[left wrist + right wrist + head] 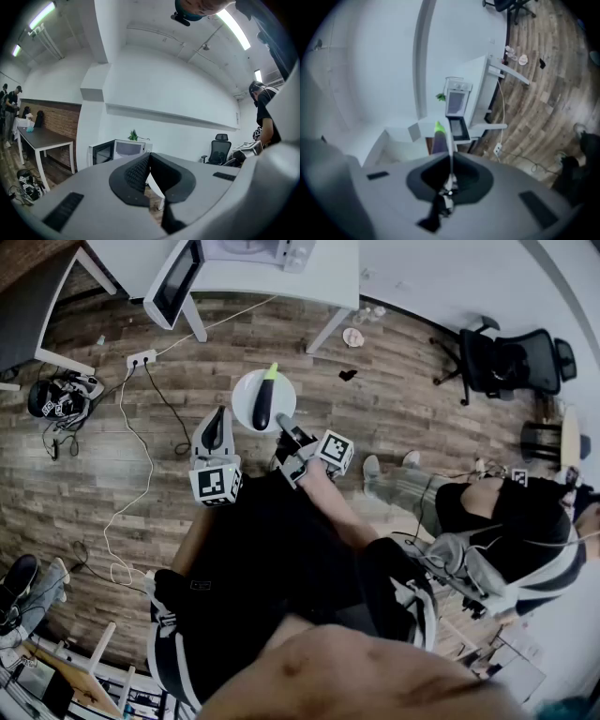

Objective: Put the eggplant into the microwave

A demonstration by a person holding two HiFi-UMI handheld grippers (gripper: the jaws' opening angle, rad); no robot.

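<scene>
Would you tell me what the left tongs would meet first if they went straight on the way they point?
Probably the microwave on the white table: the left tongs aim level at about its right edge, and nothing seems to stand between. Depth is unclear.

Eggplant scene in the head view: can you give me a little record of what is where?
eggplant: lies on the plate, green end toward the microwave
plate: carried in the air, rim clamped by the right gripper
left gripper: shut, empty
microwave: on the white table, door open
</scene>
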